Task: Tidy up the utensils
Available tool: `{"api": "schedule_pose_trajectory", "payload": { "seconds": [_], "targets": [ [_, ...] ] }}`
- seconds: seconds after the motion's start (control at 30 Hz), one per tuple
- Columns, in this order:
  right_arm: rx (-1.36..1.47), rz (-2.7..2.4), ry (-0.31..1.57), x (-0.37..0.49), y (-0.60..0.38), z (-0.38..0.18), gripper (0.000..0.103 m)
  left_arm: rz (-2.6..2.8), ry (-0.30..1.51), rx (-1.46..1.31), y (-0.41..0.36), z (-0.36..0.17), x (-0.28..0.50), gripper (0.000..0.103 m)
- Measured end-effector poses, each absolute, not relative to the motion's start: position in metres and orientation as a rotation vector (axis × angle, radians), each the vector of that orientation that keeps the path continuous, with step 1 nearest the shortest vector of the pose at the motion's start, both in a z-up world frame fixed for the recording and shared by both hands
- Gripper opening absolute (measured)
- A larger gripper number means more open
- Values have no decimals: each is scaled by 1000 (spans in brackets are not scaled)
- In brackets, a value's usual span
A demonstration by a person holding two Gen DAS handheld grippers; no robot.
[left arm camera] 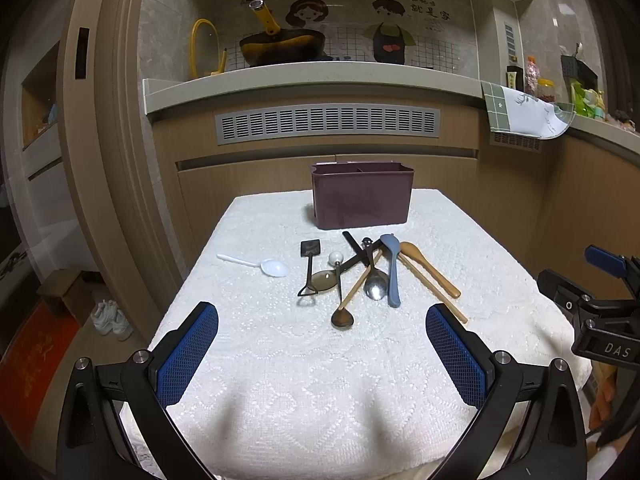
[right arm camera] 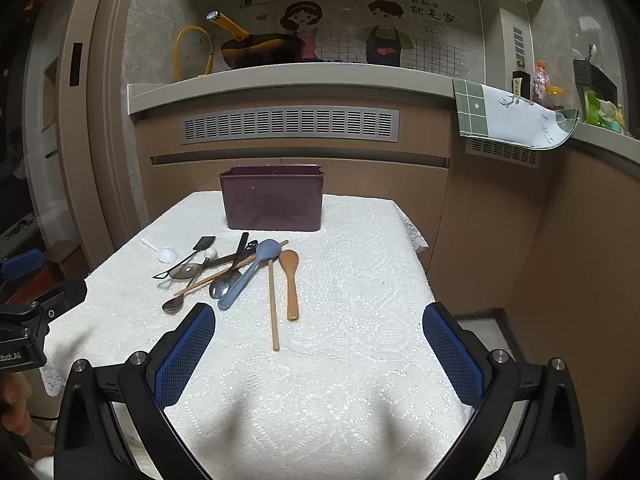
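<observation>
A dark maroon utensil holder (left arm camera: pixel 362 196) (right arm camera: pixel 273 198) stands at the far side of a small table under a white lace cloth (left arm camera: pixel 320 380). In front of it lies a loose pile of utensils: a white plastic spoon (left arm camera: pixel 266 265) (right arm camera: pixel 164 253), a small black spatula (left arm camera: pixel 308 266), a metal spoon (left arm camera: pixel 374 286), a blue spoon (left arm camera: pixel 393 270) (right arm camera: pixel 250 272), a wooden spoon (left arm camera: pixel 430 268) (right arm camera: pixel 291 282), and a wooden chopstick (right arm camera: pixel 273 304). My left gripper (left arm camera: pixel 322 320) is open, hovering short of the pile. My right gripper (right arm camera: pixel 319 322) is open too, over the cloth right of the pile.
Behind the table runs a cabinet with a vent grille (left arm camera: pixel 328 123) and a counter bearing a pan (left arm camera: pixel 280 46). A green-and-white towel (right arm camera: pixel 508 118) hangs off the counter at the right. White shoes (left arm camera: pixel 112 320) lie on the floor at the left.
</observation>
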State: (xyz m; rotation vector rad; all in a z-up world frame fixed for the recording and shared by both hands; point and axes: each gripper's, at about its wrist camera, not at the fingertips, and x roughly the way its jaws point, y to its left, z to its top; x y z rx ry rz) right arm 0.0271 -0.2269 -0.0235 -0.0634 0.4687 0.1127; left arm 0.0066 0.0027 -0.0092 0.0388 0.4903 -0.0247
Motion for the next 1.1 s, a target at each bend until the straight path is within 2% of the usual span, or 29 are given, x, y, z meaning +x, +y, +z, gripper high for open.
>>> {"api": "schedule_pose_trajectory", "payload": {
  "seconds": [1.1],
  "targets": [
    [-65,110,476,27,-227,-23,103,-20,495,29,6,-8,6,103]
  ]
}}
